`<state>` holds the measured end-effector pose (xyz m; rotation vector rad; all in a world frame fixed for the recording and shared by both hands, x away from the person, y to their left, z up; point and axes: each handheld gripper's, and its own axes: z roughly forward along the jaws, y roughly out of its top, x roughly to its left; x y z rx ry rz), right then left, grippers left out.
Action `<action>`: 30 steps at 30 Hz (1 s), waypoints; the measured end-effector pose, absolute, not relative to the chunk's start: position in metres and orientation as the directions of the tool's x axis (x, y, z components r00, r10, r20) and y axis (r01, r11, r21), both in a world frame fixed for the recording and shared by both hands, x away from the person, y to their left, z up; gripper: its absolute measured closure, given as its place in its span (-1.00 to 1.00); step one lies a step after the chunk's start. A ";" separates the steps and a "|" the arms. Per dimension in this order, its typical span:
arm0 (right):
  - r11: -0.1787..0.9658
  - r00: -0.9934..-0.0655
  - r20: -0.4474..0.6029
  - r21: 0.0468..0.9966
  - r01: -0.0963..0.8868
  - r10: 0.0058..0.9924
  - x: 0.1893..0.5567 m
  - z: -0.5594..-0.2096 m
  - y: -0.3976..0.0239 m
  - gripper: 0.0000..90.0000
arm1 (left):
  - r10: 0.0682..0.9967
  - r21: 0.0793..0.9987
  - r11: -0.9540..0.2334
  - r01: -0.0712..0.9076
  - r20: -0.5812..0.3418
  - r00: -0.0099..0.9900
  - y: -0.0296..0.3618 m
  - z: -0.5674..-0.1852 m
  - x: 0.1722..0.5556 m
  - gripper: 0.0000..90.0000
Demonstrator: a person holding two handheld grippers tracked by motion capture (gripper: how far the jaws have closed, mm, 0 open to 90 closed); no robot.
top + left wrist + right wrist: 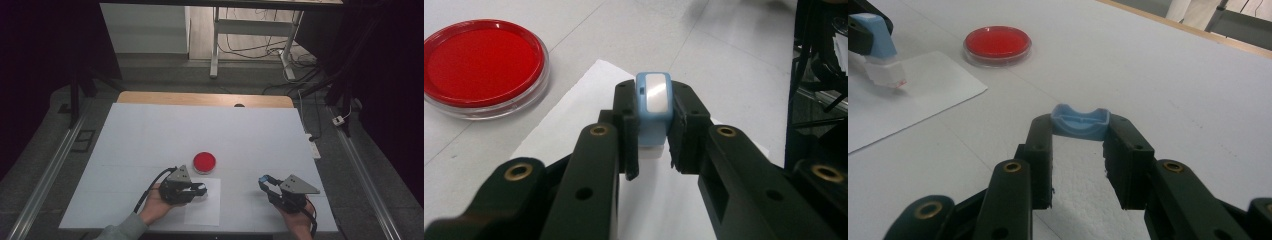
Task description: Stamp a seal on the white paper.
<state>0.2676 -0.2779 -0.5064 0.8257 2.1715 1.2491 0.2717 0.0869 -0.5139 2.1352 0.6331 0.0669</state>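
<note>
My left gripper (202, 189) (653, 107) is shut on a light blue stamp (654, 100) with a clear base. It holds the stamp over a white paper sheet (205, 209) (589, 100). In the right gripper view the stamp (879, 47) points down at the paper (923, 95), its clear base tinged red; whether it touches the sheet I cannot tell. My right gripper (263, 180) (1080, 127) is shut on a small blue cap (1080, 122), held just above the table at the front right. A round red ink pad (205, 161) (479, 62) (997, 42) lies beyond the paper.
The white table top (150, 140) has a wooden strip (200, 98) along its far edge. Past that edge are desk legs (215, 50) and cables on the floor. The person's hands come in at the table's near edge.
</note>
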 end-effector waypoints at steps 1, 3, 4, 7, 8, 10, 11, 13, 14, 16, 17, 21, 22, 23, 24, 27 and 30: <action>0.395 -0.692 -0.119 0.882 0.255 0.712 0.268 -0.506 -0.278 0.44 | 0.462 0.772 -0.482 0.415 -0.178 0.869 0.087 -0.514 0.272 0.68; 0.395 -0.692 -0.119 0.883 0.255 0.712 0.268 -0.506 -0.278 0.44 | 0.463 0.771 -0.483 0.414 -0.176 0.869 0.086 -0.514 0.272 0.68; 0.397 -0.691 -0.121 0.882 0.254 0.713 0.267 -0.506 -0.278 0.44 | 0.464 0.771 -0.483 0.414 -0.175 0.868 0.086 -0.514 0.272 0.68; 0.396 -0.692 -0.120 0.882 0.254 0.711 0.268 -0.506 -0.278 0.44 | 0.466 0.772 -0.483 0.412 -0.172 0.868 0.086 -0.515 0.272 0.68; 0.397 -0.692 -0.120 0.882 0.255 0.712 0.268 -0.506 -0.278 0.44 | 0.466 0.773 -0.482 0.413 -0.172 0.868 0.086 -0.515 0.272 0.68; 0.398 -0.690 -0.122 0.881 0.255 0.713 0.267 -0.506 -0.278 0.44 | 0.469 0.774 -0.481 0.412 -0.170 0.867 0.086 -0.515 0.272 0.68; 0.398 -0.690 -0.122 0.881 0.255 0.713 0.267 -0.506 -0.278 0.44 | 0.468 0.773 -0.484 0.410 -0.167 0.868 0.086 -0.515 0.272 0.68; 0.399 -0.691 -0.123 0.881 0.255 0.713 0.267 -0.506 -0.278 0.44 | 0.471 0.774 -0.483 0.410 -0.165 0.867 0.086 -0.516 0.272 0.68; 0.397 -0.691 -0.121 0.882 0.254 0.712 0.267 -0.506 -0.278 0.44 | 0.471 0.773 -0.484 0.410 -0.165 0.867 0.086 -0.516 0.272 0.68; 0.397 -0.691 -0.121 0.882 0.254 0.712 0.267 -0.506 -0.278 0.44 | 0.471 0.773 -0.484 0.410 -0.165 0.867 0.085 -0.517 0.272 0.68; 0.398 -0.691 -0.122 0.881 0.255 0.713 0.267 -0.506 -0.278 0.44 | 0.471 0.773 -0.484 0.410 -0.164 0.867 0.085 -0.517 0.272 0.68; 0.398 -0.690 -0.122 0.881 0.255 0.713 0.267 -0.506 -0.278 0.44 | 0.473 0.770 -0.491 0.407 -0.156 0.867 0.084 -0.518 0.272 0.68; 0.396 -0.691 -0.121 0.882 0.254 0.713 0.267 -0.506 -0.278 0.44 | 0.473 0.769 -0.495 0.404 -0.151 0.868 0.084 -0.518 0.272 0.68; 0.398 -0.690 -0.122 0.881 0.255 0.713 0.267 -0.506 -0.278 0.44 | 0.474 0.769 -0.494 0.405 -0.152 0.867 0.084 -0.519 0.272 0.68; 0.398 -0.690 -0.122 0.881 0.255 0.713 0.267 -0.506 -0.278 0.44 | 0.474 0.768 -0.497 0.403 -0.149 0.868 0.084 -0.519 0.272 0.68; 0.395 -0.692 -0.119 0.883 0.254 0.712 0.267 -0.506 -0.278 0.44 | 0.472 0.765 -0.505 0.399 -0.143 0.870 0.083 -0.520 0.271 0.68; 0.397 -0.692 -0.120 0.882 0.255 0.712 0.267 -0.506 -0.278 0.44 | 0.472 0.764 -0.508 0.399 -0.140 0.870 0.082 -0.521 0.271 0.68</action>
